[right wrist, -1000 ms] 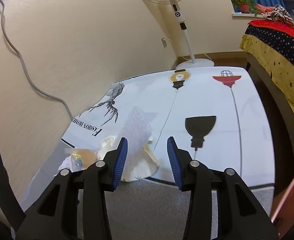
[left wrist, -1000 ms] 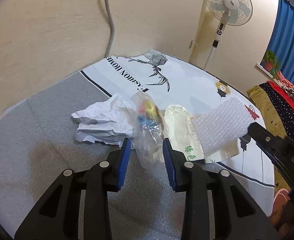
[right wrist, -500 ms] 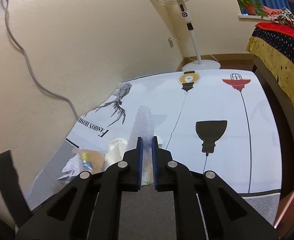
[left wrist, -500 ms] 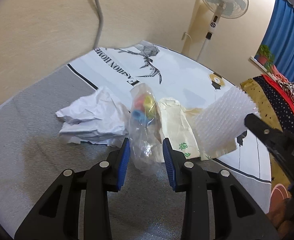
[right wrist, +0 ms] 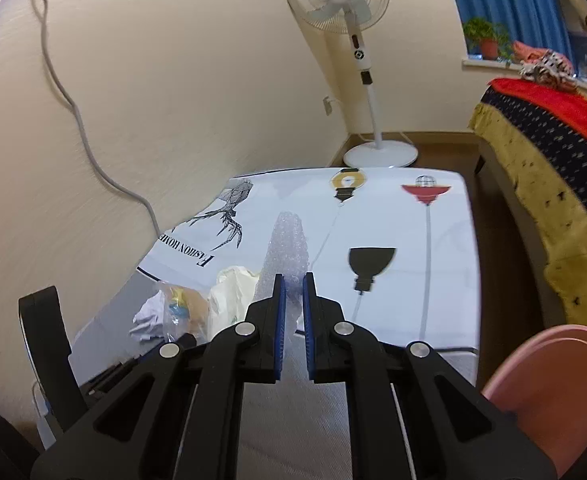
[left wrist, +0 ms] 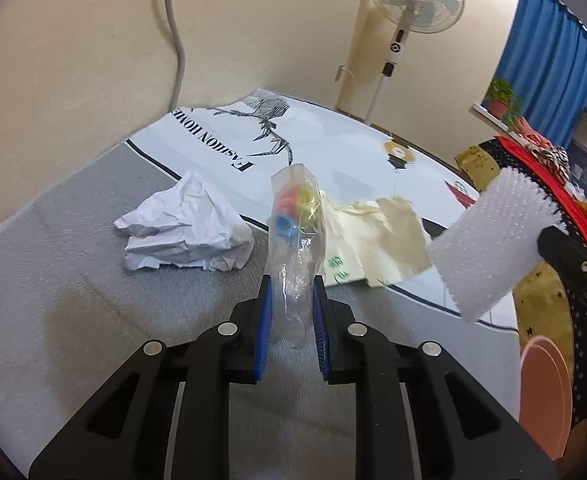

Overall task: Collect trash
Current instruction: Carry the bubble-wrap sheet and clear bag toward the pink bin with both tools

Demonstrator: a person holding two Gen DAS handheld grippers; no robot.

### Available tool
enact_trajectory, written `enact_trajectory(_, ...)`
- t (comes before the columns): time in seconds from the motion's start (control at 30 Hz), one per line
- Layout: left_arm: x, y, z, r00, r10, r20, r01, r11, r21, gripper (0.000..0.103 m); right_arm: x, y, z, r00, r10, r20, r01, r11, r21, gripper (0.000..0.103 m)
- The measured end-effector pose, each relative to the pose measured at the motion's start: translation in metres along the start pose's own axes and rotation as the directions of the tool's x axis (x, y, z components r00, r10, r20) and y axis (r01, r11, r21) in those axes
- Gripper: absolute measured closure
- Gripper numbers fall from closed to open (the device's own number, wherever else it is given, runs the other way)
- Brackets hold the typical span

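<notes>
Both claws now have trash in them, which is the change that matters. The left claw (left wrist: 289, 304), which a second ago stood open around the clear plastic bag (left wrist: 296, 236) of coloured bits, is closing its jaws, and the blue pads now pinch the bag's lower part so that it stands up off the grey table (left wrist: 73, 280). The right claw (right wrist: 292, 308), open a moment back, has clamped onto the bubble wrap sheet (right wrist: 287, 248) and lifted it; in the left view the sheet hangs in the air at the right, clear of the table. The crumpled white paper (left wrist: 185, 228) and the cream paper bag (left wrist: 373, 236) lie uncollected, just beside the plastic bag. By my reading, two pieces are picked up and ready to carry off; no bin is plainly identifiable.
</notes>
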State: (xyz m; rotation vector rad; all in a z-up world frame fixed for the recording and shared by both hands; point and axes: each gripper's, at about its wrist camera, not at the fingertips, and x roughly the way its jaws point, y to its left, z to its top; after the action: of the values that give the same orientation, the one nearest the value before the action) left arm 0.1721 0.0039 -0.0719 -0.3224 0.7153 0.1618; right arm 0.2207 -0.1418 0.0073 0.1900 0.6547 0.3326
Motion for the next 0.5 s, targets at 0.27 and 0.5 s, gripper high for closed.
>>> enact_trajectory(0.27,-0.035,-0.013,-0.006,0.999,-0.044,0.017,0.043,0.997,0.070,0.084,-0.063,0.004,-0.013,0.994,-0.110,0.024,0.112,0.991,-0.069,0.094)
enact_trajectory(0.5,-0.073,-0.029,-0.017,0.995,-0.095,0.032,0.089,0.985,0.150,0.084,-0.117,-0.003,-0.025,0.980,-0.191,0.051,0.194,0.978,-0.070,0.094)
